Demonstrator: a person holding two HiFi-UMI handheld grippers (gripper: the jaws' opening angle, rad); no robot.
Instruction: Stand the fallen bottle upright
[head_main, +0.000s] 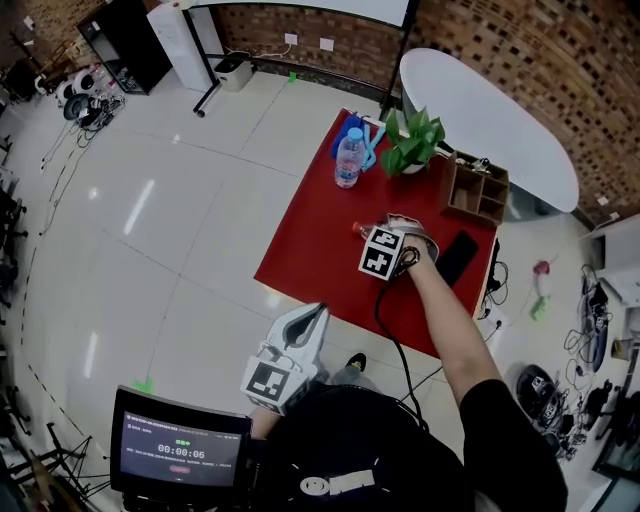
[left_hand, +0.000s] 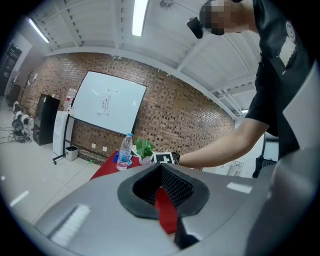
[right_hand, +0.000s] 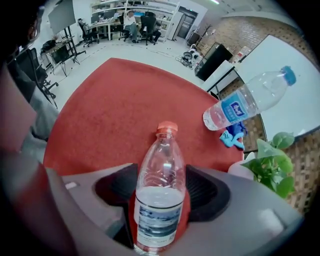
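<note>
Left gripper (head_main: 316, 314) is held shut and empty, off the near table edge. Clear plastic bottle with red cap (right_hand: 161, 150) is clamped at the body by right gripper (right_hand: 160, 189), on its side over red tablecloth (head_main: 310, 230). From the head view only the cap end is exposed; contact with the cloth can't be made out.

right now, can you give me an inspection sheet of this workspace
surface: red cloth, flat
job's things: red-capped bottle lying between the jaws, not upright
clutter: blue-capped bottle standing, blue thing, plant, wooden box, flat black thing
grippers: right gripper shut on the red-capped bottle; left gripper shut, empty, away from the cloth
cables: black cable trailing from the right gripper; tangle on the tiled floor
surroundings: tiled floor, brick wall, white table
</note>
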